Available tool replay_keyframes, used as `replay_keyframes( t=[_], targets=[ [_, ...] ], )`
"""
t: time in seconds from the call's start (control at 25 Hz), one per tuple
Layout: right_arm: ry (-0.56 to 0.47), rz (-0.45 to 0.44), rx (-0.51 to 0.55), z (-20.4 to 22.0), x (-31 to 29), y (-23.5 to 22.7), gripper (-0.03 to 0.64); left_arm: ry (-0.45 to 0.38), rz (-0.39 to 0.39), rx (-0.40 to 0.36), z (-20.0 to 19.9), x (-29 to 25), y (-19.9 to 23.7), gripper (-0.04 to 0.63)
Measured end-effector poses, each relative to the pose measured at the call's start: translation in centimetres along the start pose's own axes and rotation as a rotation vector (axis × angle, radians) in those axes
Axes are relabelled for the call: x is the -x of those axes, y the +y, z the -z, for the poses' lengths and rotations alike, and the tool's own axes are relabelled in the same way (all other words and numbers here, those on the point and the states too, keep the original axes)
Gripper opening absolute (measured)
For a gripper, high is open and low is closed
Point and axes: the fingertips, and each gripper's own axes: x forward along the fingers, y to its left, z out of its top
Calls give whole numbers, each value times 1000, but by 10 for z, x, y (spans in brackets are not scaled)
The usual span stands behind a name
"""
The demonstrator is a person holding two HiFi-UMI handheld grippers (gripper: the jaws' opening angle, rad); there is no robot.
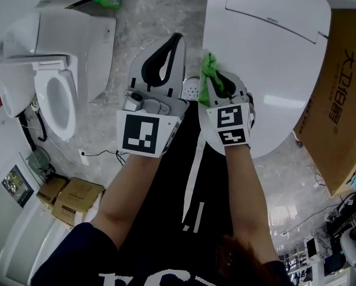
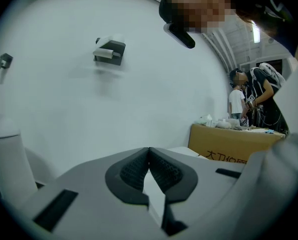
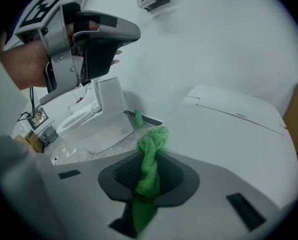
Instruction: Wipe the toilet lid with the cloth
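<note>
Head view, from the left: left gripper point(image 1: 176, 40) idles over the floor, jaws pressed together on nothing. Right gripper point(image 1: 218, 82) is clamped on the green cloth point(image 1: 210, 64), right at the toilet lid's point(image 1: 273, 70) left edge. Wiping looks barely started, I'd say; next, press the cloth down and sweep rightward across the lid

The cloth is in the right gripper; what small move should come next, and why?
Probably ease the right gripper down and forward until the cloth presses on the lid. Its jaws are shut on the cloth, which sticks out past their tips at the lid's edge, and the views do not confirm contact with the lid.
</note>
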Motion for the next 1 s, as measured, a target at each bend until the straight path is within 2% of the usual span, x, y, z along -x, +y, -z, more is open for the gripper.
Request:
replay_keyframes(
  t=[0.16,0.48,1.0],
  targets=[
    [-4,29,-13,9,9,-13,84,26,14,-35,7,4,-1,20],
    [8,95,2,36,41,-51,84,34,-10,-28,11,11,-3,19],
    [33,212,-23,78,93,-124,84,40,19,-36,13,5,-30,19]
  ],
)
